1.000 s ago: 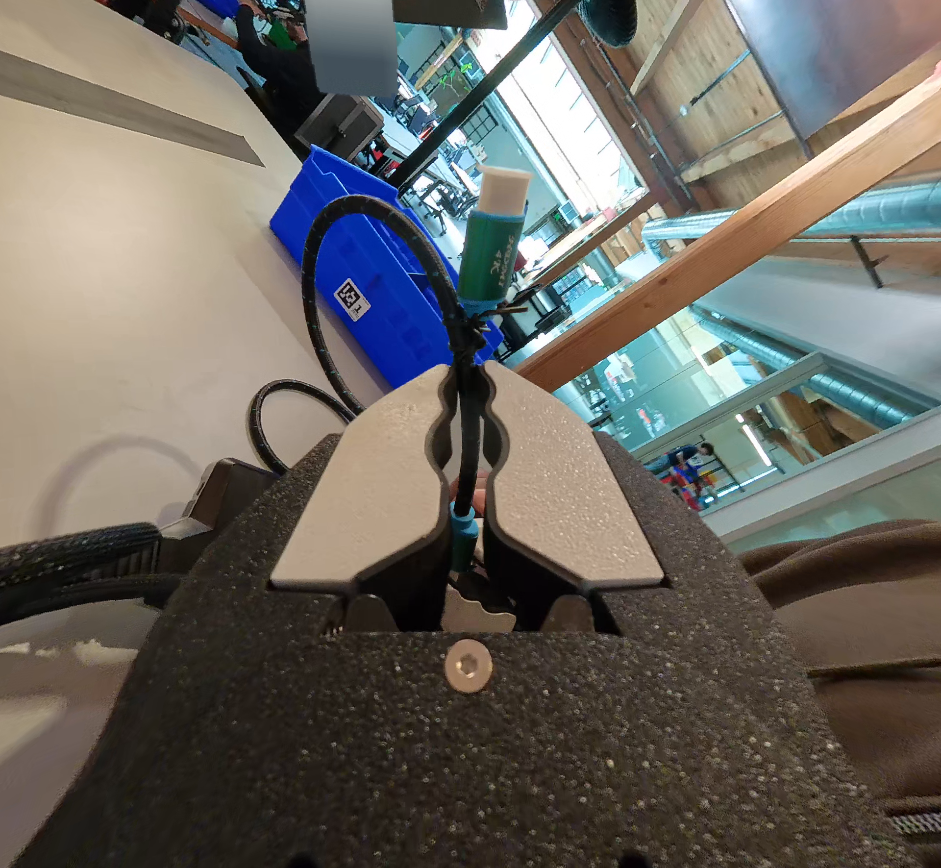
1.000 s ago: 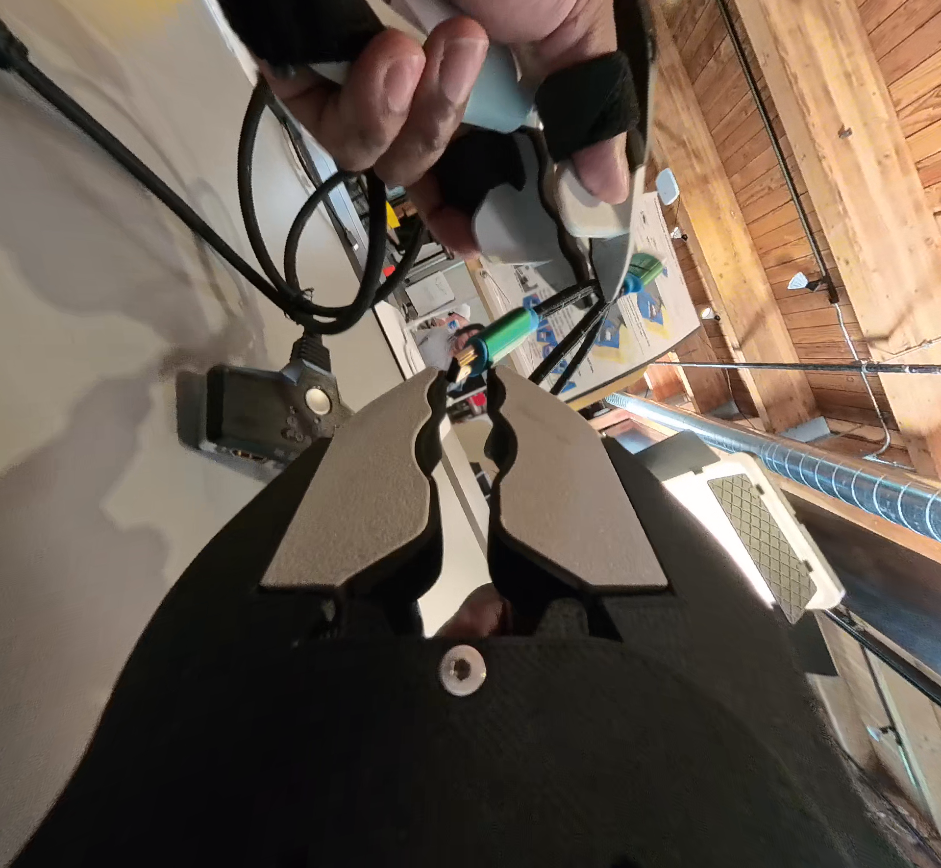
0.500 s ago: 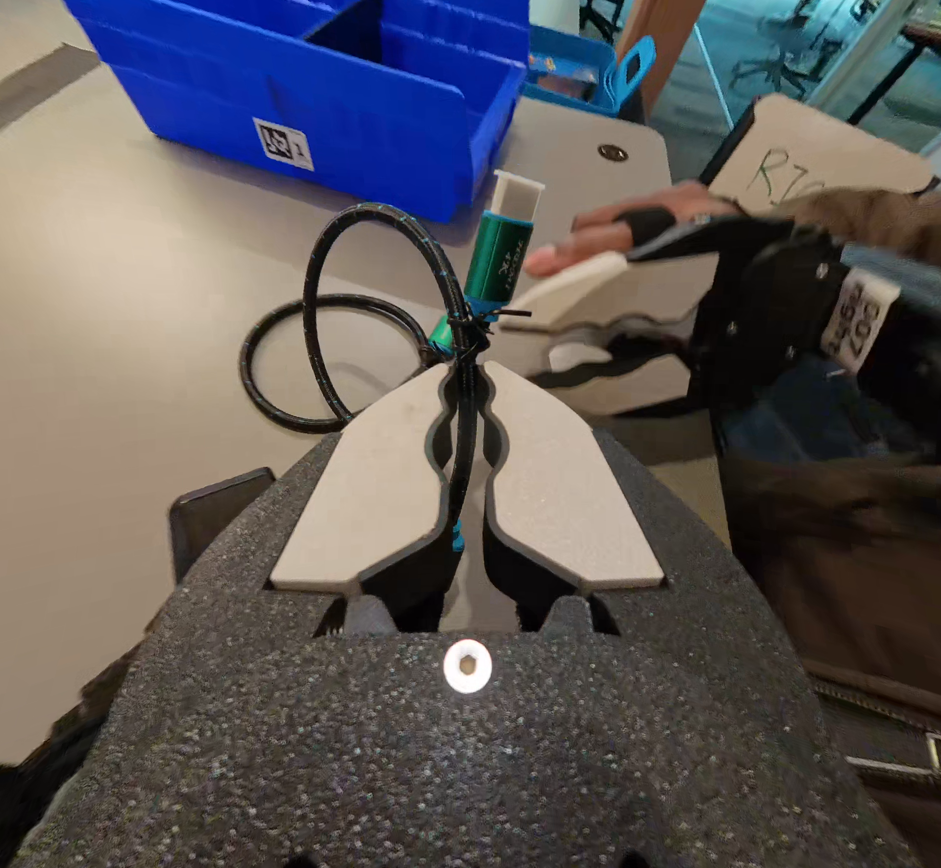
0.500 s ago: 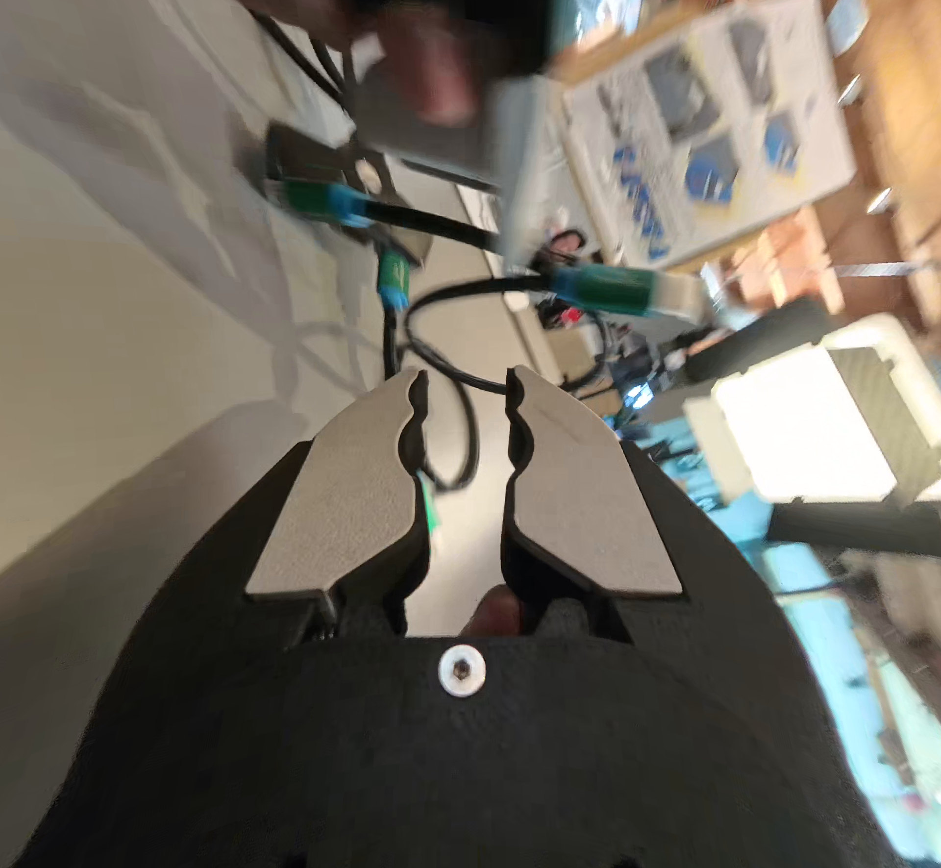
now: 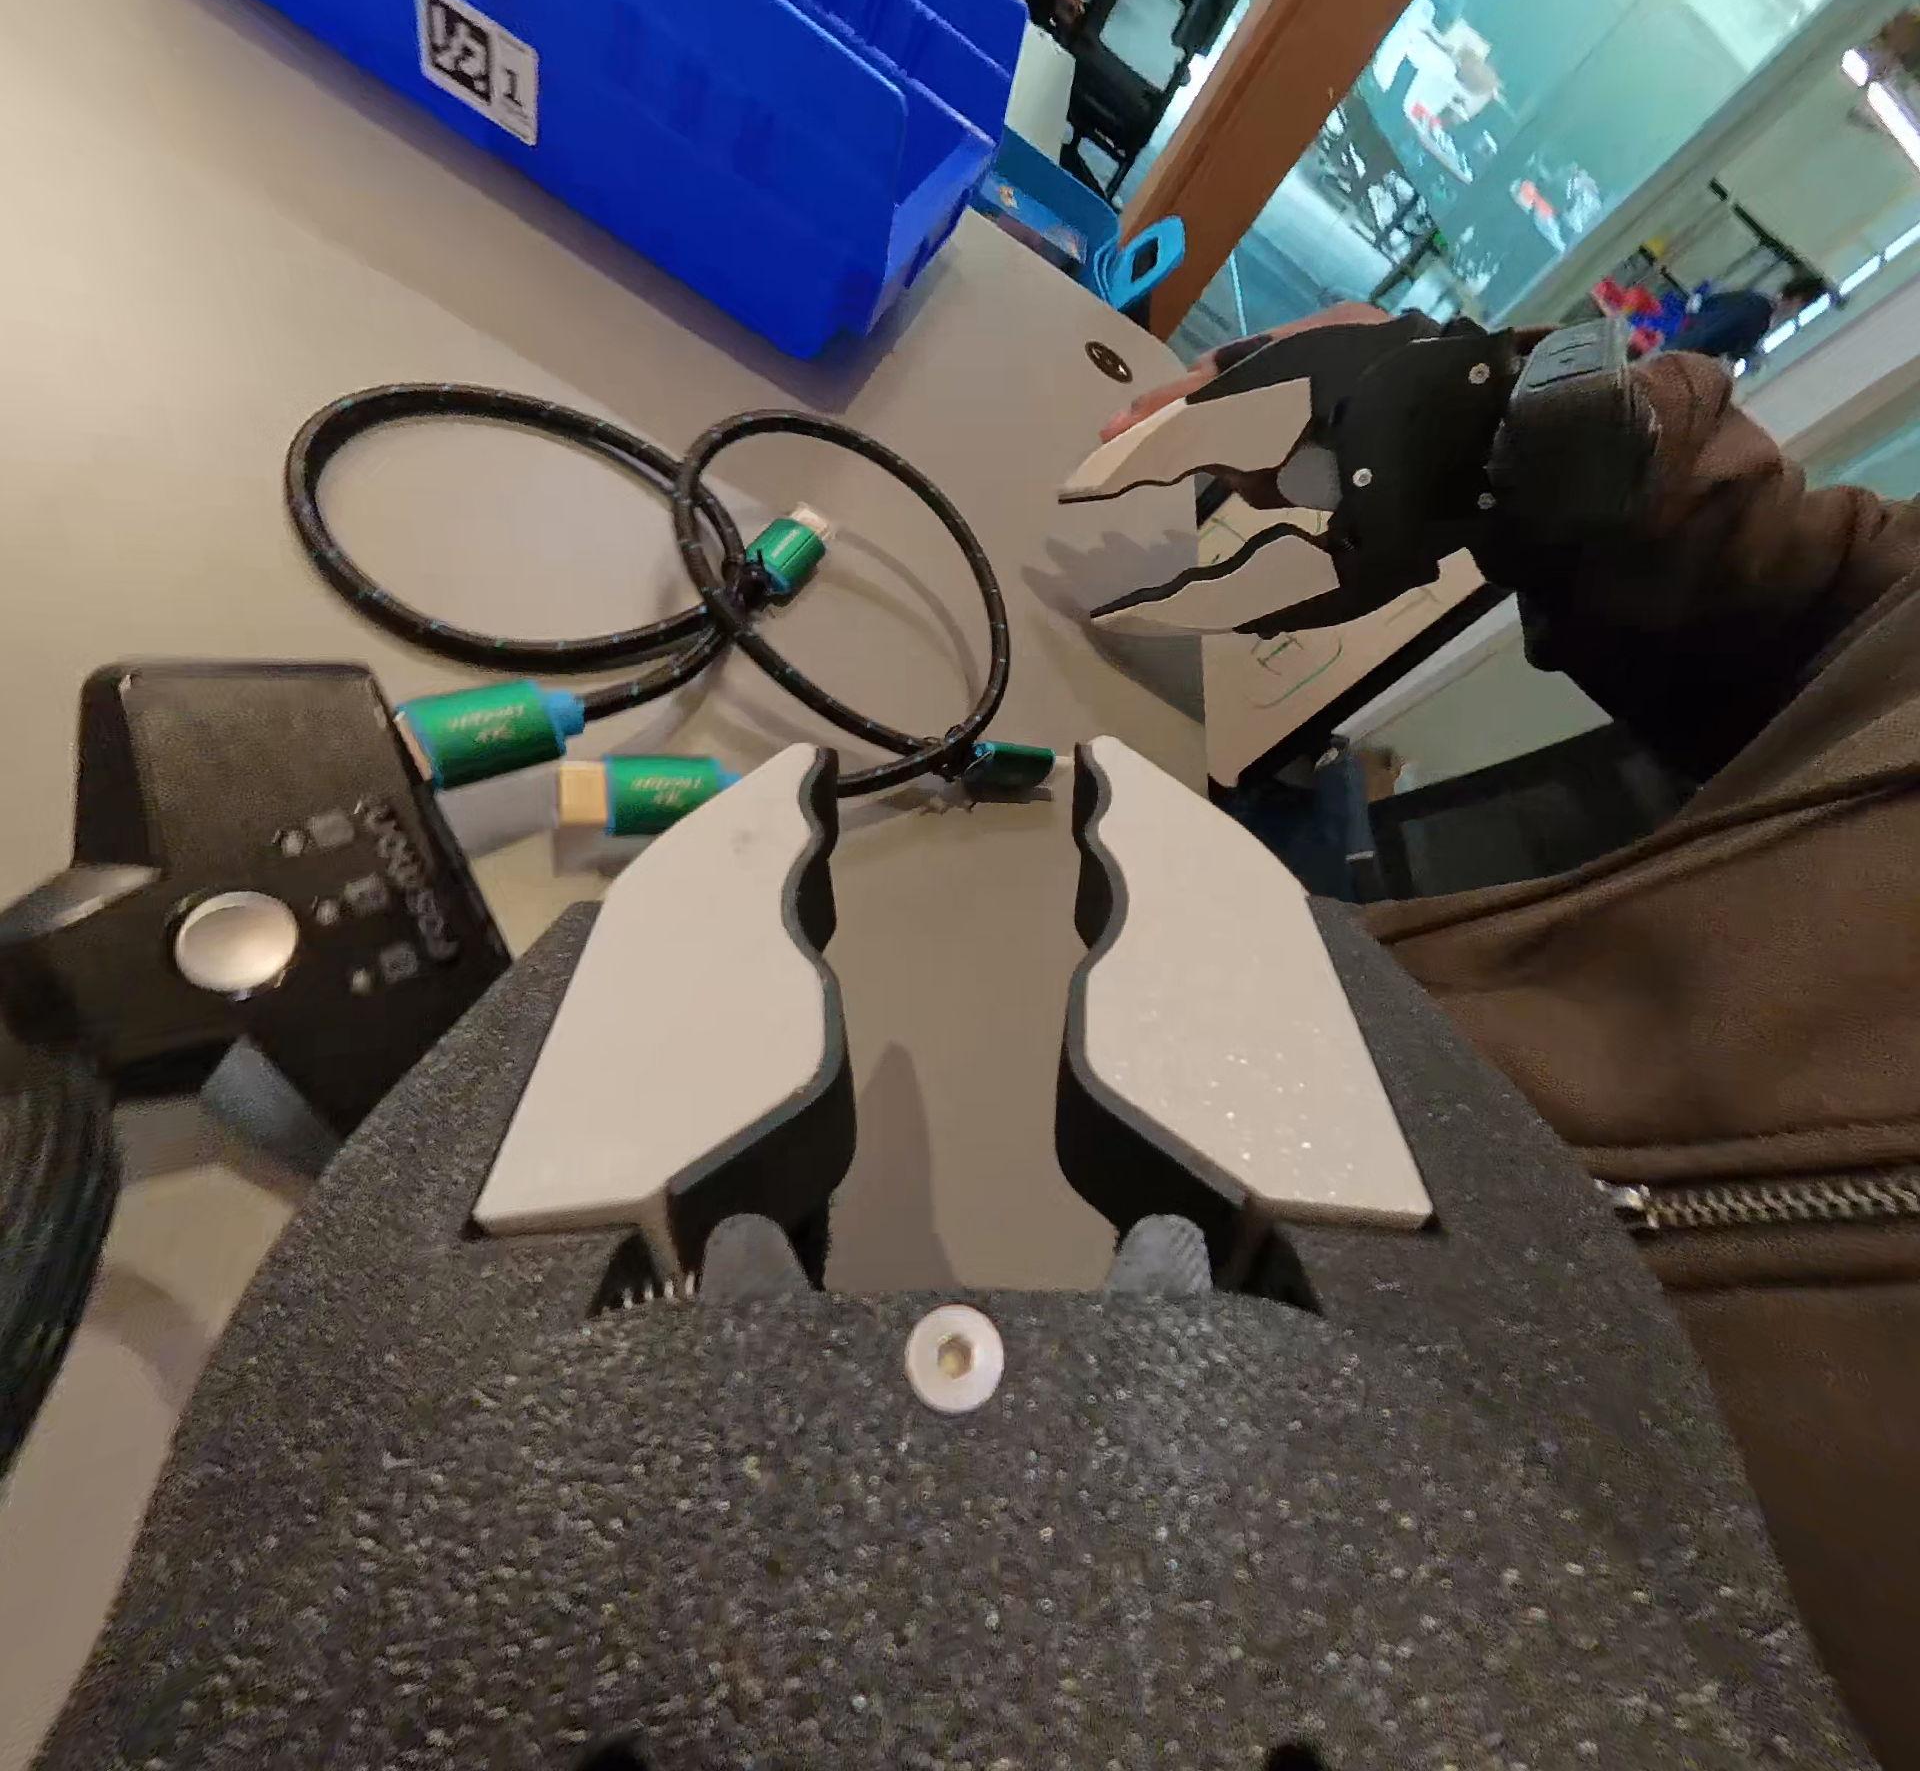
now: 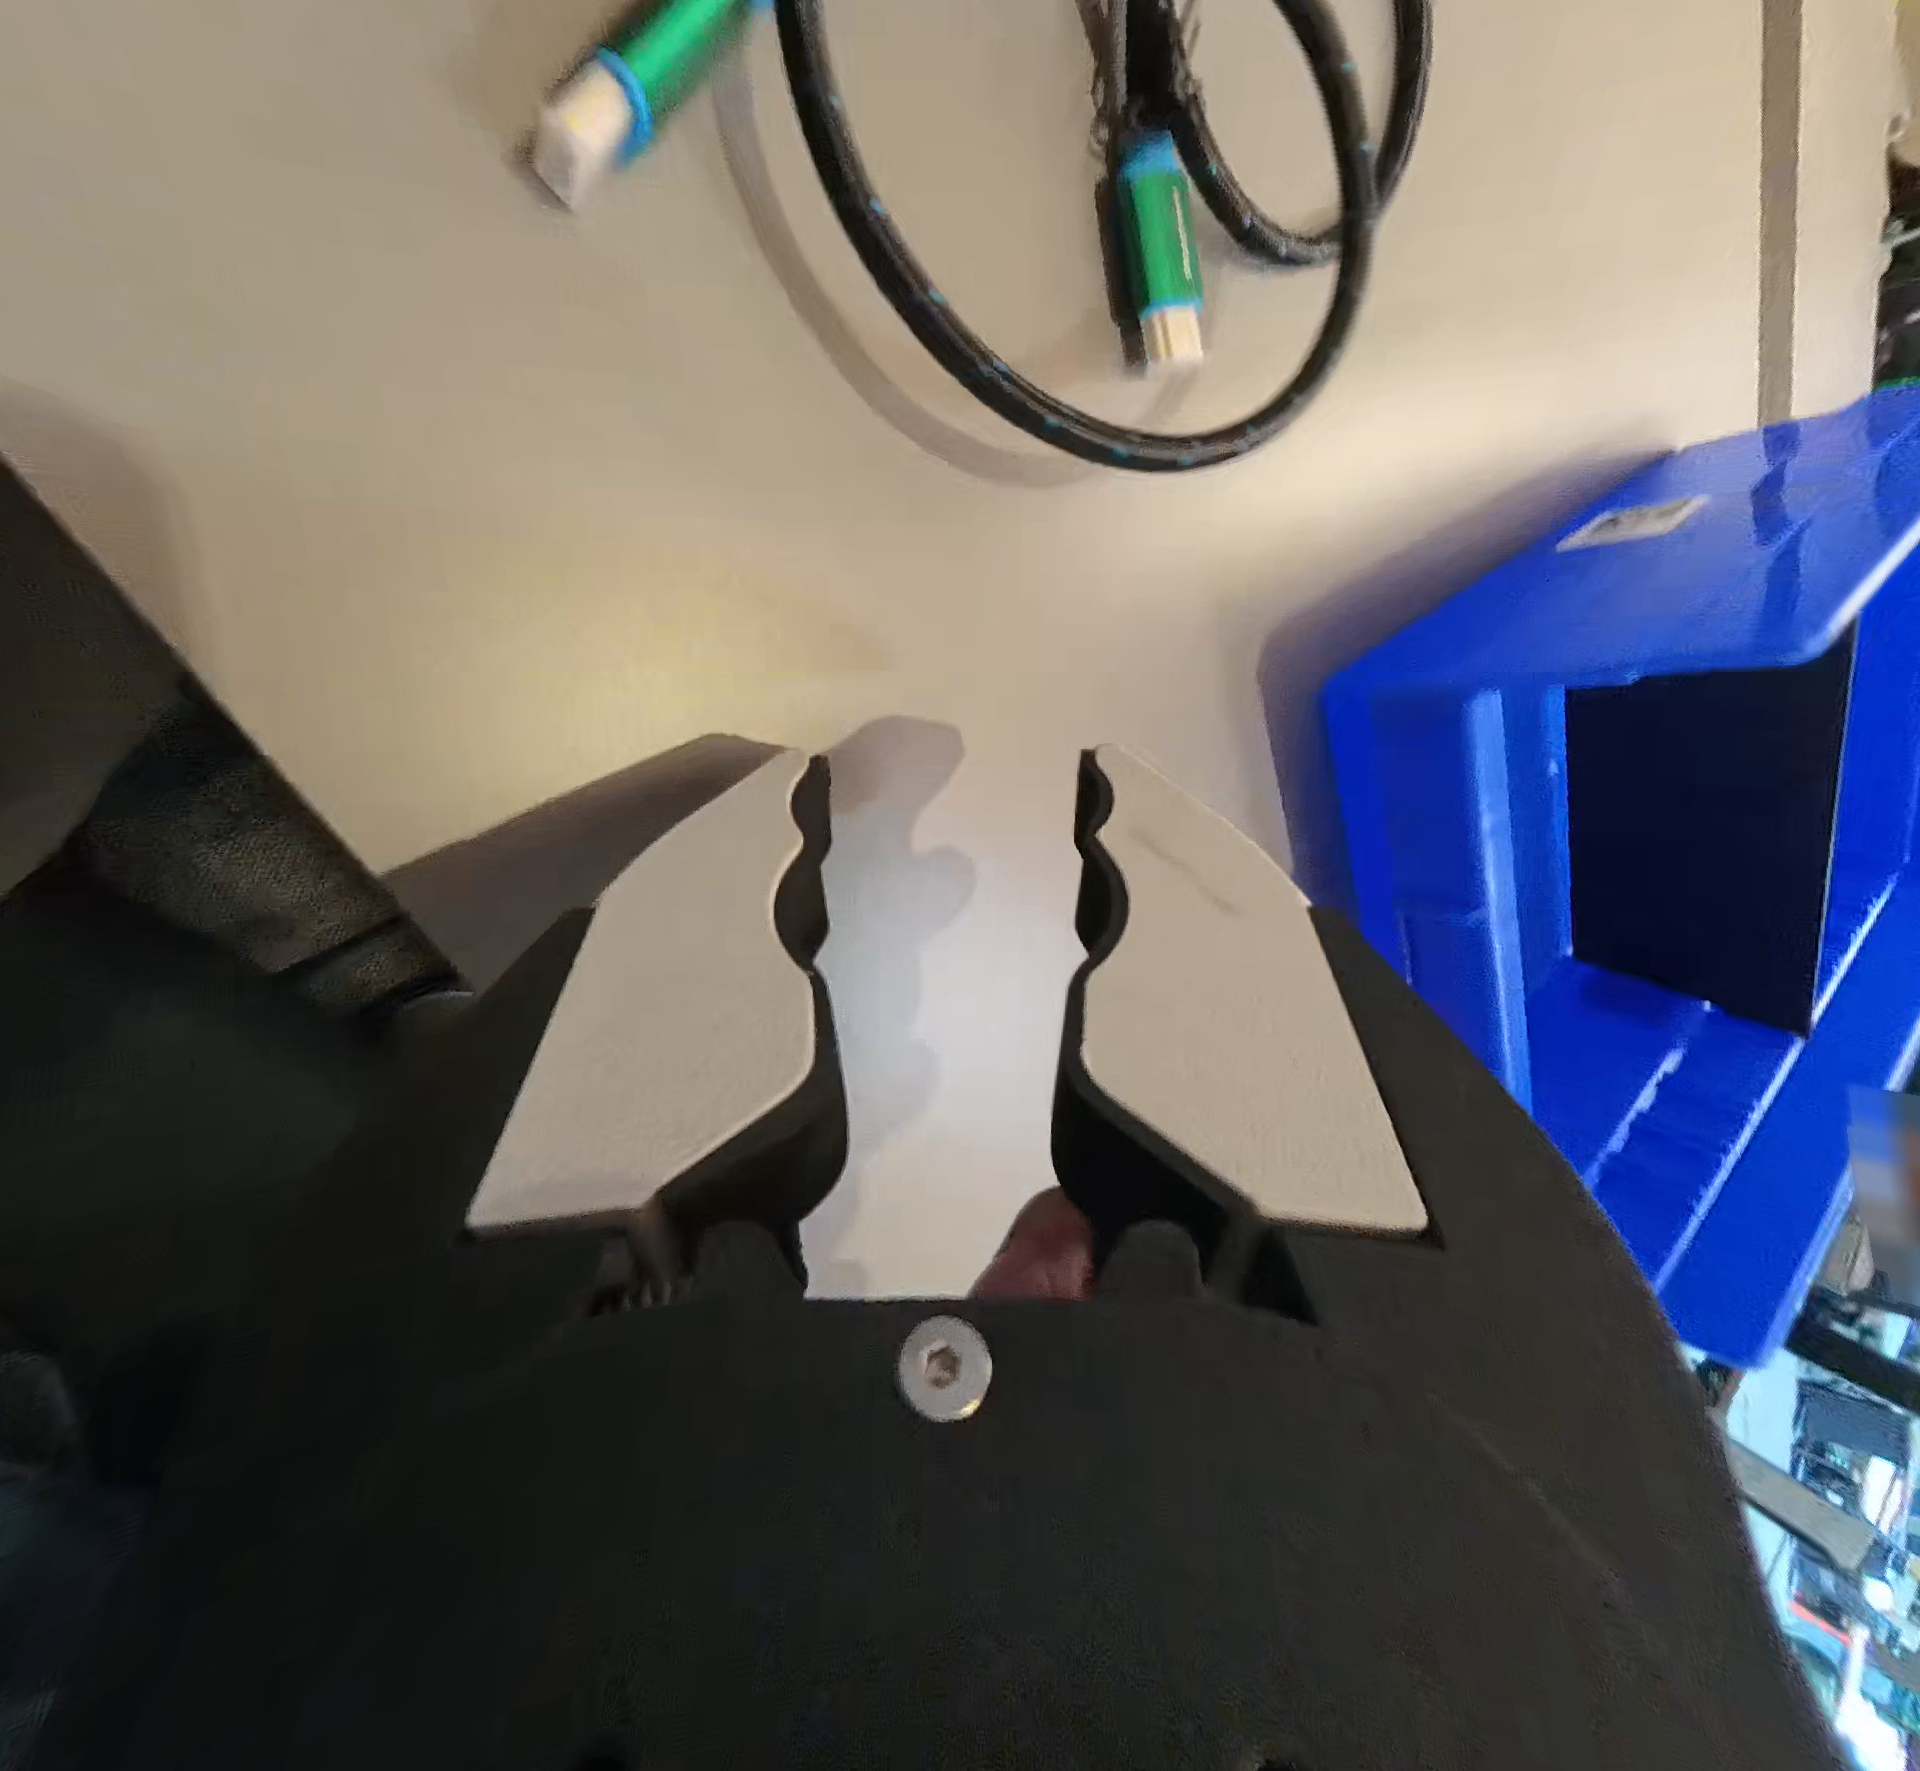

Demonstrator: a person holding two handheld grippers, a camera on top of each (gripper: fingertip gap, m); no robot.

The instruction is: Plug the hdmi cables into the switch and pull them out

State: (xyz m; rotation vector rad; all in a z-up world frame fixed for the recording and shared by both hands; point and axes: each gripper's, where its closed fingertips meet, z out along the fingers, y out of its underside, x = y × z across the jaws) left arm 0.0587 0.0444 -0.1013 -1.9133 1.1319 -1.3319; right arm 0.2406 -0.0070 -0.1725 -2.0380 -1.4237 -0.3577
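Both hand-held grippers (image 5: 951, 771) (image 6: 951, 765) gape empty; braided cables (image 5: 644, 641), blue bin (image 5: 665, 100) nearby.

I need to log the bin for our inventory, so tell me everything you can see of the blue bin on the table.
The blue bin is glossy moulded plastic, open-topped, standing upright on the pale table beyond the looped black braided cables. A dark divider splits its inside into compartments; what shows of the inside looks empty. Its side walls are stepped. A small white sticker with a black square code sits on the outer wall. Only the table appears to touch it; the cables and both grippers are apart from it.
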